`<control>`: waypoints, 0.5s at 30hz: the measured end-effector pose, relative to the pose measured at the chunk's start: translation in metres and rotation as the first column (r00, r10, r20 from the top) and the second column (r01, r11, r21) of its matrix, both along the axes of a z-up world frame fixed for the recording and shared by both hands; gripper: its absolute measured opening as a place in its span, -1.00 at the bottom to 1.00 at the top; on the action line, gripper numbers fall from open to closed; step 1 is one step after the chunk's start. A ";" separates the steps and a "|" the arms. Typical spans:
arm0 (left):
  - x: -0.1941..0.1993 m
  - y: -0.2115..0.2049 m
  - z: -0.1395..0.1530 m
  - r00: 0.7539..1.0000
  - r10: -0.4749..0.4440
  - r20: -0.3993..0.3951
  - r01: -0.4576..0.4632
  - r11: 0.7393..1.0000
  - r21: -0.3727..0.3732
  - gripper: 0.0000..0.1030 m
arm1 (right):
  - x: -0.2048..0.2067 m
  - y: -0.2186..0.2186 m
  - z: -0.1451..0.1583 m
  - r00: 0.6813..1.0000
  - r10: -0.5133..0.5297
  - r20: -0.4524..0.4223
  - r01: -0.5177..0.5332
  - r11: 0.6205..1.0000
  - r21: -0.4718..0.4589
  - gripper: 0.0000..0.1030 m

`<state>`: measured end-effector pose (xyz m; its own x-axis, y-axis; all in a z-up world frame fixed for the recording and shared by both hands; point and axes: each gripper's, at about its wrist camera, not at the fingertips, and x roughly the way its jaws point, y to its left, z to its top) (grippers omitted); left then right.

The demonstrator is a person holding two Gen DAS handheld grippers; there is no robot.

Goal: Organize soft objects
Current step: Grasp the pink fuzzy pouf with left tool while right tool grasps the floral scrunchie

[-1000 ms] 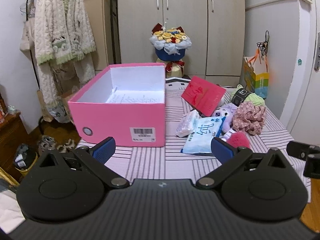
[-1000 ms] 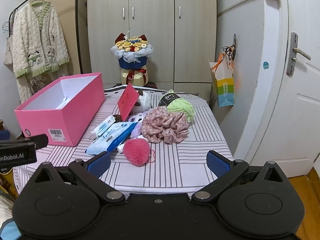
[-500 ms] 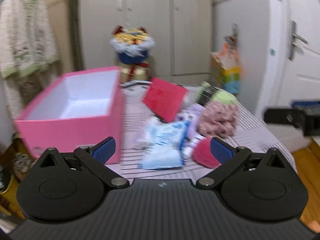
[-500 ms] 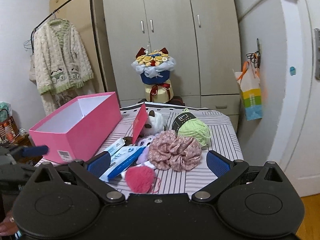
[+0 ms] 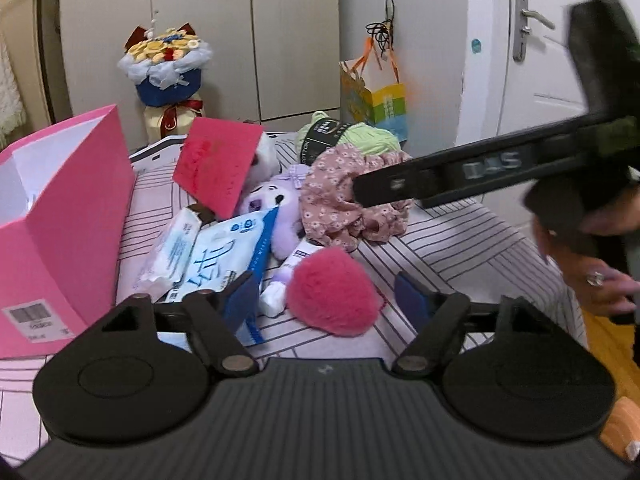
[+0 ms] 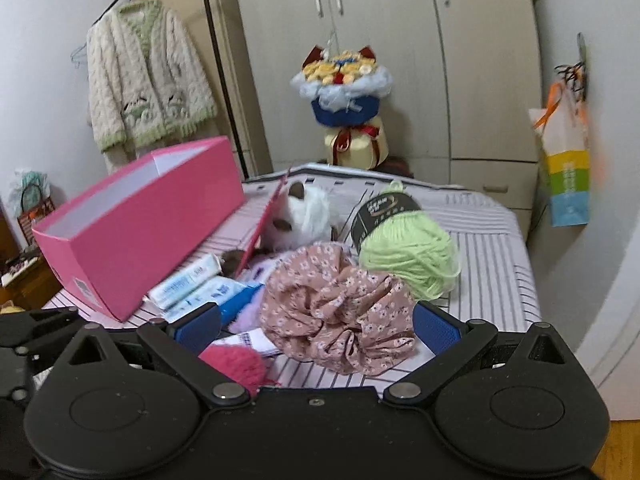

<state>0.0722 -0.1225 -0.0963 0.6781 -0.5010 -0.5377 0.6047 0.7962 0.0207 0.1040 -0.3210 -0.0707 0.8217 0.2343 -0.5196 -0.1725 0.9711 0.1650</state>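
Observation:
My left gripper (image 5: 330, 294) is open with the pink pom-pom (image 5: 334, 290) between its fingers on the striped table (image 5: 460, 248). My right gripper (image 6: 316, 322) is open just above the floral fabric scrunchie (image 6: 336, 316), which also shows in the left wrist view (image 5: 340, 204). A green yarn ball (image 6: 412, 252), a white plush (image 6: 304, 216), a purple plush (image 5: 276, 208) and tissue packs (image 5: 224, 256) lie in the pile. The open pink box (image 6: 140, 224) stands at the left.
A red card (image 5: 216, 164) leans on the pile. A small tube (image 5: 280, 280) lies by the pom-pom. A flower bouquet (image 6: 344, 92), a wardrobe, a hanging cardigan (image 6: 144, 80) and a gift bag (image 6: 568, 168) stand behind. The right gripper's body (image 5: 500, 172) crosses the left wrist view.
Both grippers have moved forward and down onto the pile. The left gripper swung right from the box to the pom-pom; the right gripper closed in on the scrunchie.

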 end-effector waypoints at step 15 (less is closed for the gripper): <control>0.001 -0.036 -0.022 0.996 0.074 0.055 -0.079 0.990 0.114 -0.09 | 0.019 -0.007 -0.039 1.000 0.004 -0.030 -0.005 0.999 -0.046 -0.67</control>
